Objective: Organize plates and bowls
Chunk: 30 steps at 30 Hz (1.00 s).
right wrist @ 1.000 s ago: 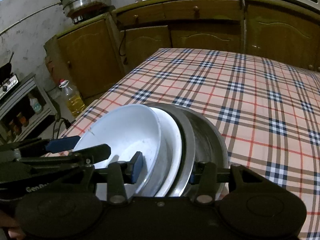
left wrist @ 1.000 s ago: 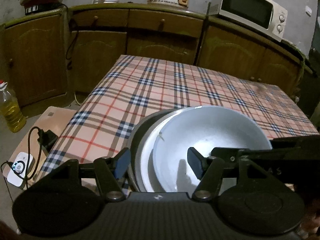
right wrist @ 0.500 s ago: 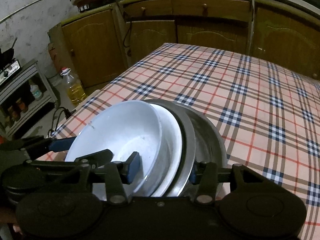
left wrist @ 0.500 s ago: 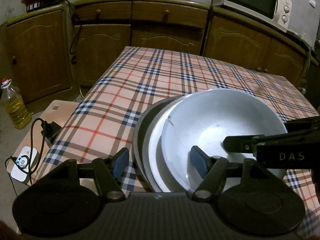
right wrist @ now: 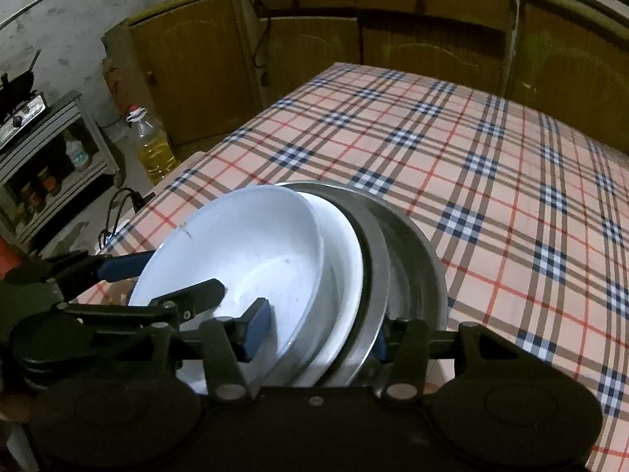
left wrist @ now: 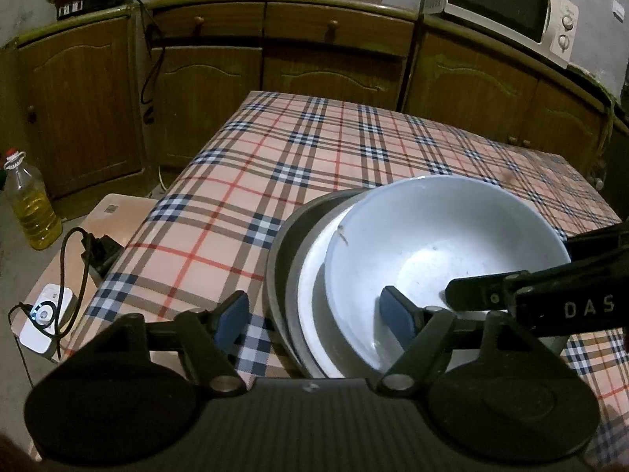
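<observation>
Plates and bowls sit nested in one stack at the near left corner of the counter (left wrist: 338,165), which is covered with a pink, navy and red plaid cloth. Listed from the left in the left wrist view: a yellow oil bottle (left wrist: 29,204) stands on the floor, a small white device (left wrist: 46,316) with a black cable lies on a low board beside the counter, and brown wooden cabinets (left wrist: 212,78) run along the far wall with a white microwave (left wrist: 507,11) on top at the right.

The left tongs (left wrist: 314,316) are spread, and their jaws have just been opening. The left blue pad hangs over the cloth, clear of the stack's outer rim; the right pad lies inside the white round ceramic bowl (left wrist: 444,247). Neither pad presses on anything. The stack's near left edge passes between them.

Stack order, outermost first: a grey metal dish (right wrist: 416,271), a second grey metal plate (right wrist: 373,251), a white plate (right wrist: 346,251), then the white bowl on top, tilted toward the left.

The right tongs (right wrist: 318,336) are also spread, their jaws likewise just opening. Their left pad stands inside the bowl; the right pad is partly hidden behind the metal rims, so contact there cannot be told. The near edges of bowl and plates lie between the two pads.
</observation>
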Each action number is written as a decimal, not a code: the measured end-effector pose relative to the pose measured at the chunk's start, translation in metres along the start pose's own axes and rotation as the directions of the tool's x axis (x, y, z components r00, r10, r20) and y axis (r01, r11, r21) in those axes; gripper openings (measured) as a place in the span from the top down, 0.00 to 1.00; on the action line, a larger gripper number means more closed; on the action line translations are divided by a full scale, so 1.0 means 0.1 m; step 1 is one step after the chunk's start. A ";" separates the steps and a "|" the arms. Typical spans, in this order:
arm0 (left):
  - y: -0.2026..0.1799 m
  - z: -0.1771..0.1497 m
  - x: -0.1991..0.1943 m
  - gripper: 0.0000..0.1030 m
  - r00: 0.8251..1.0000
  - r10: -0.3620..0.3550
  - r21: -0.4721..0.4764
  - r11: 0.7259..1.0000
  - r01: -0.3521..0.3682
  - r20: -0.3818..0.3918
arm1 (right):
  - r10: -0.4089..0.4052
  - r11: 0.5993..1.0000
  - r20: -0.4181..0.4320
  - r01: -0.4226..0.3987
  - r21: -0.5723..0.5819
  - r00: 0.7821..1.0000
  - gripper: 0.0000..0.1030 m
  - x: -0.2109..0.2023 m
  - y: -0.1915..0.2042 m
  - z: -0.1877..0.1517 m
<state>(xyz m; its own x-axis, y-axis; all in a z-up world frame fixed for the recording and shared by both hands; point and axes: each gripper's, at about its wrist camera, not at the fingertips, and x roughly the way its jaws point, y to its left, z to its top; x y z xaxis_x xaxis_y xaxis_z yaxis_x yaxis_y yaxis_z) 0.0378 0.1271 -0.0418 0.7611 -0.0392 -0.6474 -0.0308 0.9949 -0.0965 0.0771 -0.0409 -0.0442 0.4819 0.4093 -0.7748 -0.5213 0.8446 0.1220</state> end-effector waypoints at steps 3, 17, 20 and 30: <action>0.00 0.00 0.01 0.23 1.000 0.004 -0.006 1.000 -0.004 -0.004 | -0.019 1.000 -0.017 0.019 0.000 1.000 0.30 0.01 0.02 0.02; -0.03 0.01 0.04 0.22 1.000 0.005 0.002 1.000 -0.005 -0.009 | -0.167 0.980 0.012 0.167 -0.105 0.986 0.15 -0.02 0.10 0.05; -0.08 0.03 0.04 0.22 1.000 0.016 0.022 1.000 -0.016 -0.005 | -0.192 0.974 0.044 0.196 -0.115 0.980 0.16 -0.09 0.13 0.04; -0.23 0.11 -0.03 0.26 0.999 0.047 0.038 0.998 -0.046 -0.016 | -0.180 0.983 0.166 0.185 -0.009 0.970 0.15 -0.55 0.02 -0.04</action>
<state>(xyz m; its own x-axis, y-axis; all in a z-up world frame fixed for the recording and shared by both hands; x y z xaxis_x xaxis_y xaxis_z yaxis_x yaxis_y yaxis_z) 0.0433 0.1056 -0.0288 0.7481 0.0058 -0.6635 -0.0410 0.9985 -0.0375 0.0469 -0.0630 -0.0035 0.6779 0.3015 -0.6704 -0.4300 0.9023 -0.0290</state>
